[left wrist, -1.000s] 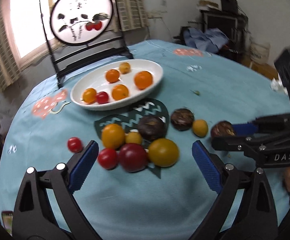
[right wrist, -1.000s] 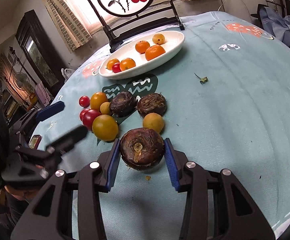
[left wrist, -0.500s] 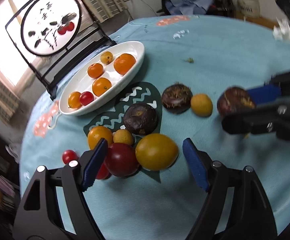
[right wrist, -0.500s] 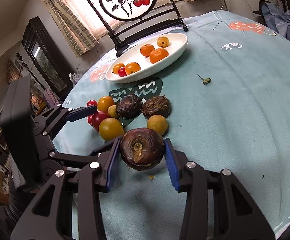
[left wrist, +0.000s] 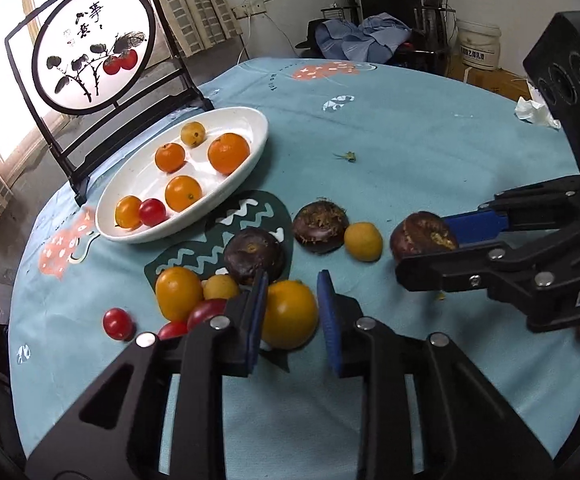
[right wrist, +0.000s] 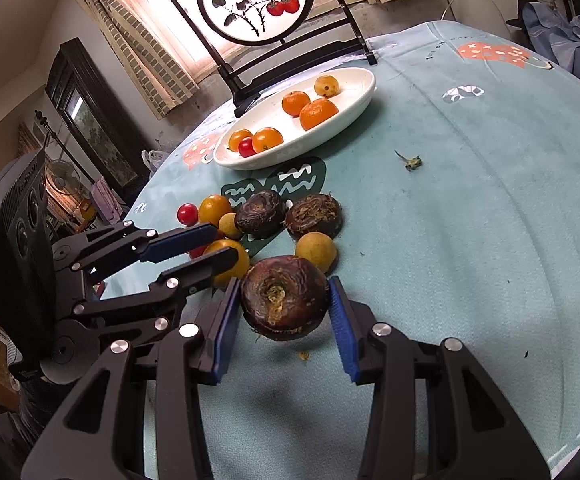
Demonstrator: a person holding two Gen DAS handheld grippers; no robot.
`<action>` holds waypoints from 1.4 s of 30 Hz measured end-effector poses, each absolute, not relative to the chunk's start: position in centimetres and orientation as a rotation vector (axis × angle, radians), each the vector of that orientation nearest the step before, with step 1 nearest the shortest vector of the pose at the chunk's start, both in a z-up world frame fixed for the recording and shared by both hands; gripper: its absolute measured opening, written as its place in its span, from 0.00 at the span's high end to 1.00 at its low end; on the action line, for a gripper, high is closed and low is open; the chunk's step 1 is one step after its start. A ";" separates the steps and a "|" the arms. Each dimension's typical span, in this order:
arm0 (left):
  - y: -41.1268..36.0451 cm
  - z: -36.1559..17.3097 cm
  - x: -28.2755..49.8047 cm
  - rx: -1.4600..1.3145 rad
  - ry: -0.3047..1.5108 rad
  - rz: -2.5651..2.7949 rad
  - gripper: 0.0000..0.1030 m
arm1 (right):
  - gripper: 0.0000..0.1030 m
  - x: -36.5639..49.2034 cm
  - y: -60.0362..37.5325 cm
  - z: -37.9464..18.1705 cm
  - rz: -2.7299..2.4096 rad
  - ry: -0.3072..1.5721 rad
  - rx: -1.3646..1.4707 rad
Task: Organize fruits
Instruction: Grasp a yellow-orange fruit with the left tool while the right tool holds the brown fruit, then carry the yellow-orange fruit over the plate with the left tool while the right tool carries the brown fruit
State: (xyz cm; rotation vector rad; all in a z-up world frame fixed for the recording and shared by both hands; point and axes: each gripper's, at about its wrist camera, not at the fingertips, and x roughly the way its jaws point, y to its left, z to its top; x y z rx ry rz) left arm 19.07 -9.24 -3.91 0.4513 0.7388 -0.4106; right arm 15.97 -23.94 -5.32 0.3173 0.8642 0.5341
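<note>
My left gripper (left wrist: 293,280) is shut on a round yellow fruit (left wrist: 290,316) at the near edge of a loose fruit cluster on the blue cloth. The right wrist view shows the same left gripper (right wrist: 223,244) with the yellow fruit (right wrist: 241,266) between its fingers. My right gripper (right wrist: 283,300) is shut on a dark brown wrinkled fruit (right wrist: 283,296), held a little above the cloth with its shadow below. The left wrist view shows the right gripper (left wrist: 422,248) to the right with that brown fruit (left wrist: 418,232). Behind the cluster, a white oval dish (left wrist: 263,132) holds several orange fruits and a red tomato.
On the cloth lie two more dark fruits (left wrist: 253,254) (left wrist: 320,226), a small yellow fruit (left wrist: 364,240), an orange-yellow fruit (left wrist: 177,292) and a red tomato (left wrist: 117,322). A framed round painting on a black stand (left wrist: 93,48) rises behind the dish. A green scrap (left wrist: 346,156) lies mid-table.
My left gripper's jaws have gone from wide apart to shut on the yellow fruit, and its view has rolled. The right gripper has kept still with the brown fruit.
</note>
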 end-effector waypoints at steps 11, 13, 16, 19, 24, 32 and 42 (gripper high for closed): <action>-10.6 -5.9 20.3 0.616 0.794 -0.389 0.48 | 0.58 16.1 -23.9 -5.4 0.527 0.872 0.313; -10.8 -6.1 20.5 0.651 0.789 -0.394 0.51 | 0.58 16.1 -23.9 -5.4 0.529 0.869 0.316; -10.5 -5.9 20.8 0.640 0.798 -0.384 0.62 | 0.58 16.1 -24.0 -5.4 0.535 0.868 0.323; -9.3 -5.2 21.1 0.528 0.805 -0.414 0.62 | 0.58 16.1 -24.0 -5.4 0.540 0.865 0.325; -7.5 -4.2 20.6 0.364 0.791 -0.451 0.62 | 0.58 16.1 -23.8 -5.3 0.543 0.865 0.317; -3.4 -0.4 23.4 0.065 0.713 -0.413 0.62 | 0.58 18.3 -22.0 -1.6 0.529 0.759 0.212; 0.2 0.5 34.5 -0.078 0.736 -0.197 0.62 | 0.58 31.8 -17.9 -0.2 0.473 0.703 0.181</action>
